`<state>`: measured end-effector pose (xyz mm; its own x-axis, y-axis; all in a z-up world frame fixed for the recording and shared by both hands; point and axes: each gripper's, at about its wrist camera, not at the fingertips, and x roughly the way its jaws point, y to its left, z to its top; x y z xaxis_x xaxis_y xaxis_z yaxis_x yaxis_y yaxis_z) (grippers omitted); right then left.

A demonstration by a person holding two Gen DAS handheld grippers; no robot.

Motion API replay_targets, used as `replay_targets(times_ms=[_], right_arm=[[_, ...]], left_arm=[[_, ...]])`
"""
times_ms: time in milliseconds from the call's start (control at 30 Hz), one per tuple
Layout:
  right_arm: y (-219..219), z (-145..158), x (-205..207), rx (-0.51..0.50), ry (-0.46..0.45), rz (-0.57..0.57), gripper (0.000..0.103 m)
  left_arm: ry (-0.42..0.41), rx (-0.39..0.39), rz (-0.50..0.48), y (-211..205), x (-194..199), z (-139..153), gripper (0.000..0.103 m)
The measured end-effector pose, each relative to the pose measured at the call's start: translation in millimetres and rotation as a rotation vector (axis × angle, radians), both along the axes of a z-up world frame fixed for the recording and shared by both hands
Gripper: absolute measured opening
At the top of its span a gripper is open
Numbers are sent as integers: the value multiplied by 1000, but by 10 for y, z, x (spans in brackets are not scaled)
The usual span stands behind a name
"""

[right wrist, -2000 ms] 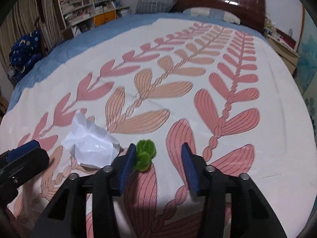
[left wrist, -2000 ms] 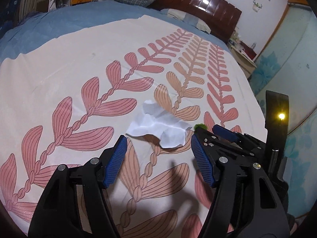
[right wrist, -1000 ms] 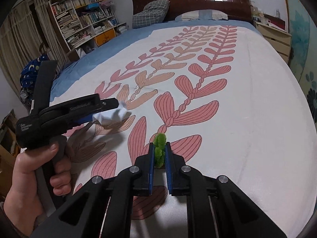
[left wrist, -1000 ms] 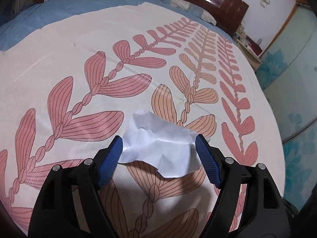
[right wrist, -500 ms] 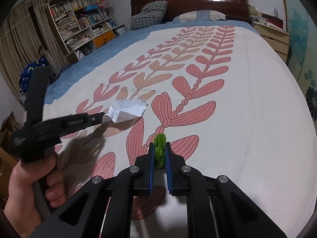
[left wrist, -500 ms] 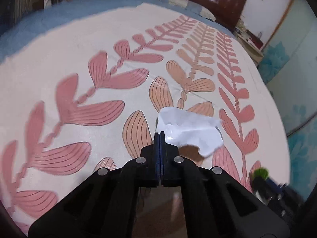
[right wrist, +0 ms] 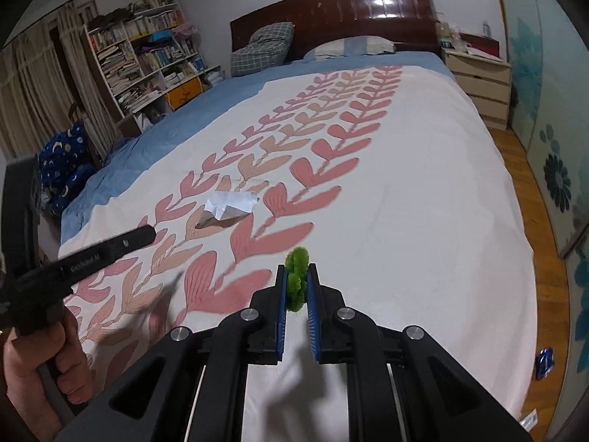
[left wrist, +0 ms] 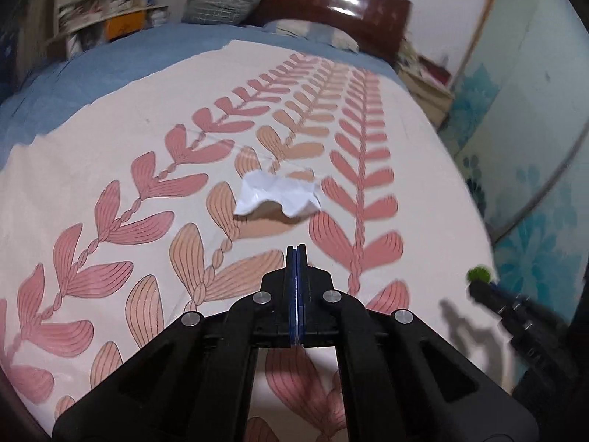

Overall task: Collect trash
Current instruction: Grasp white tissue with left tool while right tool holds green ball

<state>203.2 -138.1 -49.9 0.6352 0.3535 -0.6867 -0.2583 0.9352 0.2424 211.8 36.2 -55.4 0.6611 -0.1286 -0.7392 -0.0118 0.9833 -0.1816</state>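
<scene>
Two grippers are seen above a bed covered by a pale bedspread (right wrist: 423, 191) printed with pink and tan leaf rows. The left gripper (left wrist: 296, 254) is pressed fully together, blue pads meeting with nothing between them. Half a second ago the crumpled white paper (left wrist: 278, 197) appeared right at its closed tips; now the paper is lying on the bedspread well ahead of those tips, its near edge curled up over a shadow. In the right wrist view the same paper (right wrist: 230, 204) is seen beyond the tip of the left gripper (right wrist: 145, 235), apart from it, with the left hand (right wrist: 40, 372) wrapped round the handle. One second ago the left jaws were spread on either side of the paper.

The right gripper (right wrist: 296, 287) is pinching a fuzzy green scrap (right wrist: 296, 280) between its blue pads, as in the earlier frames, and the scrap is now carried clear of the bedspread. In the blurred left wrist view the green scrap (left wrist: 478, 274) is visible at the tip of the right gripper (left wrist: 482, 287), at the right edge.
</scene>
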Motion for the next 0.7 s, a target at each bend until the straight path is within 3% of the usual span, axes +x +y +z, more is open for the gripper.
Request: replay_targets(times_ms=[67, 100, 167, 200, 233, 367, 467, 533, 633, 700], right_arm=[[5, -103, 6, -4, 14, 3, 12], [21, -153, 7, -7, 21, 8, 12], [96, -300, 4, -30, 31, 22, 12], [123, -347, 12, -40, 36, 29, 12], [142, -379, 23, -45, 41, 32, 12], [116, -449, 69, -10, 67, 39, 12], [112, -478, 92, 1, 74, 40, 12], [109, -493, 98, 6, 77, 41, 12], [107, -496, 116, 12, 80, 42, 13], [100, -501, 119, 19, 83, 43, 13]], left_arm=[[31, 7, -12, 13, 113, -130, 3], [55, -19, -16, 44, 154, -182, 11], [73, -73, 1, 129, 299, -245, 48], [52, -94, 14, 166, 359, -239, 72], [20, -108, 39, 214, 436, -223, 80], [30, -137, 87, 266, 812, -344, 84], [123, -155, 123, 255, 1106, -585, 84], [138, -107, 126, 191, 1176, -611, 84], [204, 34, 110, -17, 1299, -670, 86], [214, 62, 121, -67, 1321, -682, 86]])
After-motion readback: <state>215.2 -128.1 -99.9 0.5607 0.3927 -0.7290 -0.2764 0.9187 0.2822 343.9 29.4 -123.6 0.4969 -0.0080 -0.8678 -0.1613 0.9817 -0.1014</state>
